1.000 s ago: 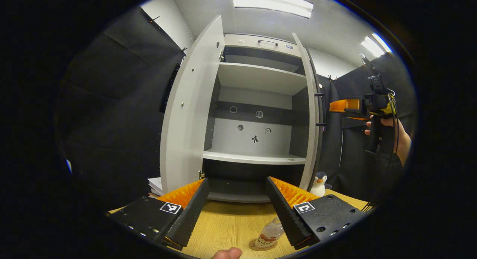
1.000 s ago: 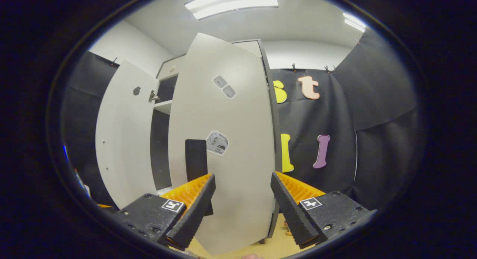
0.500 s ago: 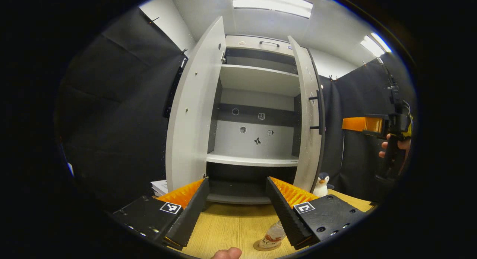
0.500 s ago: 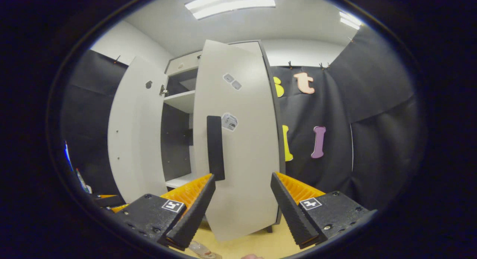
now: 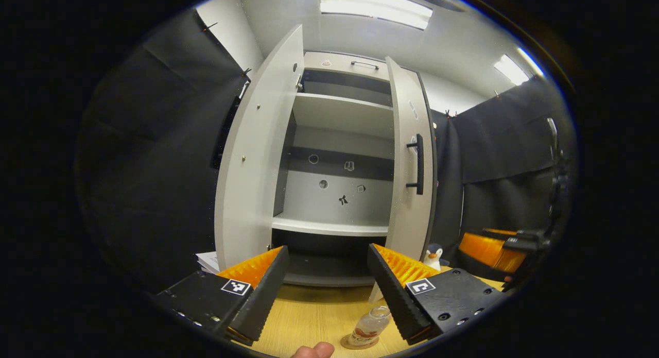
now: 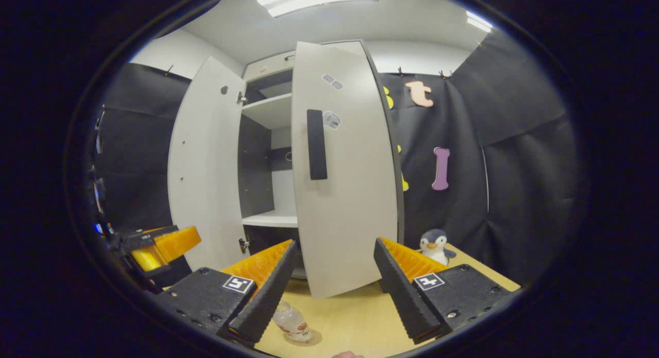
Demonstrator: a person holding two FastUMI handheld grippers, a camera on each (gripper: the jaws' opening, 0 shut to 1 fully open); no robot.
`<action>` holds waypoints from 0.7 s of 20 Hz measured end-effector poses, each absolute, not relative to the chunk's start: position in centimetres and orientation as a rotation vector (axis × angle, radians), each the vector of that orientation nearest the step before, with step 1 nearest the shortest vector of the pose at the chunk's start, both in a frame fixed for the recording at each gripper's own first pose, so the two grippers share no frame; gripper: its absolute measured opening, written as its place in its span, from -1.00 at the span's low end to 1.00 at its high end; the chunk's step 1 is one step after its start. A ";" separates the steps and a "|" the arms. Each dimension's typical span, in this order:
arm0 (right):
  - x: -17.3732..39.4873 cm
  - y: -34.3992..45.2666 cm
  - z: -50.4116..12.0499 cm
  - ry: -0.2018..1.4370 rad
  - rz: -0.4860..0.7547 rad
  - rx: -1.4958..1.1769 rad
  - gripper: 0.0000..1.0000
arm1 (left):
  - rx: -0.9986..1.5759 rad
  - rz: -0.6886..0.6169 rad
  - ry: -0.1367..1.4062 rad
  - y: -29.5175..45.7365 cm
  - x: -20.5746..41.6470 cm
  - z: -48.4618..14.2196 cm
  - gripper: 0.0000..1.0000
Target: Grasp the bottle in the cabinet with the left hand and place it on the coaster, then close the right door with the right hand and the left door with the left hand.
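Note:
The clear bottle (image 5: pixel 366 328) stands upright on a round coaster (image 5: pixel 345 344) on the wooden table, just in front of my left gripper (image 5: pixel 325 291), which is open and empty. The grey cabinet's left door (image 5: pixel 252 157) is swung wide open. Its right door (image 5: pixel 409 167), with a black handle (image 5: pixel 419 164), is partly closed. In the right gripper view the right door (image 6: pixel 350 193) is straight ahead, apart from my open right gripper (image 6: pixel 334 291). The bottle (image 6: pixel 291 321) is below, and the left gripper (image 6: pixel 167 244) is at far left.
The cabinet shelves (image 5: pixel 329 226) hold nothing. A toy penguin (image 6: pixel 434 246) sits on the table to the right of the cabinet. A stack of papers (image 5: pixel 207 261) lies left of the left door. The right gripper (image 5: pixel 486 244) hovers low at the right.
The right door has swung from wide open to partly closed. The right gripper has pulled back from the door and dropped lower. The left gripper stayed almost still.

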State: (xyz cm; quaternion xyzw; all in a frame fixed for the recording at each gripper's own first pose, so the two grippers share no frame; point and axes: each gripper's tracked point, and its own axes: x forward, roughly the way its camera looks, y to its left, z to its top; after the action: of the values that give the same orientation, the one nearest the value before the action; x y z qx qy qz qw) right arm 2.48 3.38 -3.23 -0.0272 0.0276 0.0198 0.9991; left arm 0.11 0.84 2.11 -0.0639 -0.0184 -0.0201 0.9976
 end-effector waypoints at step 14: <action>1.6 5.3 -4.3 0.091 0.136 -0.065 0.96 | -0.035 0.358 -0.159 24.3 5.1 11.4 0.99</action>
State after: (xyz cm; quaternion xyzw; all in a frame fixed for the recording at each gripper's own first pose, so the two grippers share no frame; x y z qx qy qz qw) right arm 1.61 5.30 -4.27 -0.0325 0.0452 0.0679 0.9961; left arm 5.10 24.32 11.37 -0.0173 -0.0792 0.1777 0.9807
